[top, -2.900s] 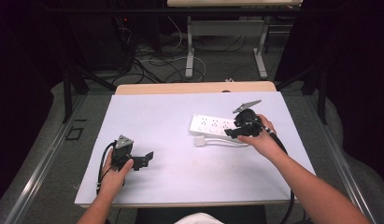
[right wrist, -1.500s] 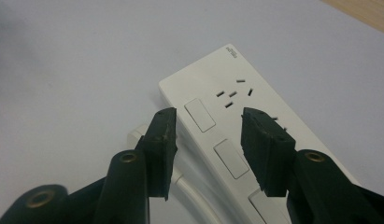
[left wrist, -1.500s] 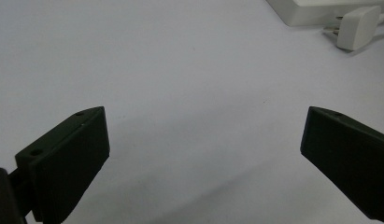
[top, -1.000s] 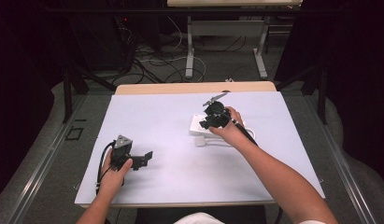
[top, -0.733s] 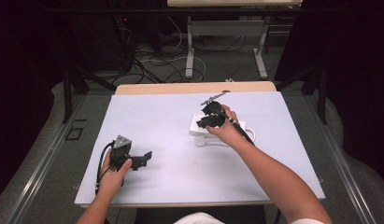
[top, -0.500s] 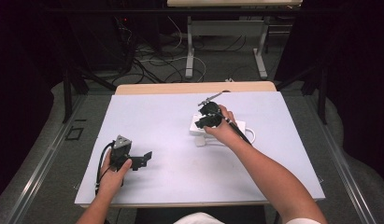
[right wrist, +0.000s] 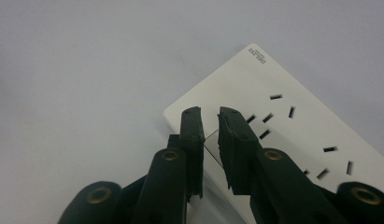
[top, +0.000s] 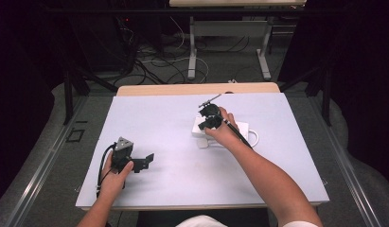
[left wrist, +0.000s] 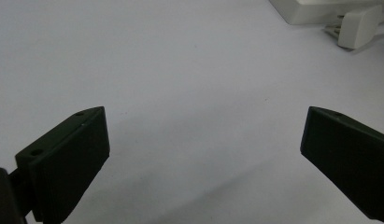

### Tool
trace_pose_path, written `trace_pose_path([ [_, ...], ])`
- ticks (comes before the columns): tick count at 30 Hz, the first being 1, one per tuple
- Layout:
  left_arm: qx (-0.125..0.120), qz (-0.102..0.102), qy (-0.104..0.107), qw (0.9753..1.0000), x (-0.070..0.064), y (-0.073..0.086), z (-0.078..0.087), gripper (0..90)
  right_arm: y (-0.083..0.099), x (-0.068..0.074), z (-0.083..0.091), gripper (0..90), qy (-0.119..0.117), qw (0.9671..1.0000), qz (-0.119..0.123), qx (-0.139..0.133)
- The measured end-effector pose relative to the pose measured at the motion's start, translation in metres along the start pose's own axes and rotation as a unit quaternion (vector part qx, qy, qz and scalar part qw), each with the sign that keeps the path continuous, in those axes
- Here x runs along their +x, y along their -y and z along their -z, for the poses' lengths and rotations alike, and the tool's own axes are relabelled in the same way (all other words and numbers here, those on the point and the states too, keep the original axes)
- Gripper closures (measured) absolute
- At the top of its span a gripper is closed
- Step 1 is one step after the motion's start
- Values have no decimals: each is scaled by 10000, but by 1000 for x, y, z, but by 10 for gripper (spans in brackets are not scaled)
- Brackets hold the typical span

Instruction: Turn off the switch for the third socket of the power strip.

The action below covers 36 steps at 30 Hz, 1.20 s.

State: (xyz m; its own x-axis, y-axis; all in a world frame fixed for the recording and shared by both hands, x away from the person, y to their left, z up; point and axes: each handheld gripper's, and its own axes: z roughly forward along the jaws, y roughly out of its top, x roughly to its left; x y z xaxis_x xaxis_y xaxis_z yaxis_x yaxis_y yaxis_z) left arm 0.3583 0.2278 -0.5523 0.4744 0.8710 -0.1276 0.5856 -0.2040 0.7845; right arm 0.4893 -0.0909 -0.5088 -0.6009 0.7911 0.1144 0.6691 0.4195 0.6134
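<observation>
Right gripper view: power strip (right wrist: 292,135) lies directly beneath the nearly-closed right claw (right wrist: 209,119).

We carry two black grippers: our left gripper (top: 145,162) wears a grey three-cornered plate (top: 124,144) on top and trails a black cable (top: 103,169), its jaws flat blocks with small screw holes; our right gripper (right wrist: 209,120) shows brass rivets (right wrist: 170,155); our forearms are bare below a white shirt (top: 201,221)

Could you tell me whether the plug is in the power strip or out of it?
Out: the plug lies on the table beside the power strip, prongs bare.
</observation>
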Motion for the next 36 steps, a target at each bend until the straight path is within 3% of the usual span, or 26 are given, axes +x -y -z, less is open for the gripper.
trace_pose_path([
  [4, 3, -4, 4, 10000, 0, 0, 0, 13, -1, 1, -1, 829, 107, 9996, -168, 194],
  [5, 1, -2, 3, 10000, 0, 0, 0, 13, 0, -1, -2, 835, 34, 9998, -52, 162],
  [8, 2, -6, 3, 10000, 0, 0, 0, 13, 0, 0, -4, 845, 132, 9994, -270, 157],
  [18, 5, -13, 9, 10000, 0, 0, 0, 13, 1, 0, -10, 869, 60, 9997, -156, 183],
  [22, 5, -15, 10, 10000, 0, 0, 0, 13, 1, 1, -11, 881, 110, 9994, -219, 261],
  [34, 4, -25, 6, 10000, -1, 0, 0, 13, 2, 0, -12, 900, 18, 9993, -300, 218],
  [35, 2, -22, 5, 10000, -1, 0, 0, 13, 4, -1, -15, 900, -54, 9996, -274, -4],
  [36, 2, -22, 6, 10000, -1, 0, 0, 13, 4, -1, -15, 900, -36, 9995, -291, 68],
])
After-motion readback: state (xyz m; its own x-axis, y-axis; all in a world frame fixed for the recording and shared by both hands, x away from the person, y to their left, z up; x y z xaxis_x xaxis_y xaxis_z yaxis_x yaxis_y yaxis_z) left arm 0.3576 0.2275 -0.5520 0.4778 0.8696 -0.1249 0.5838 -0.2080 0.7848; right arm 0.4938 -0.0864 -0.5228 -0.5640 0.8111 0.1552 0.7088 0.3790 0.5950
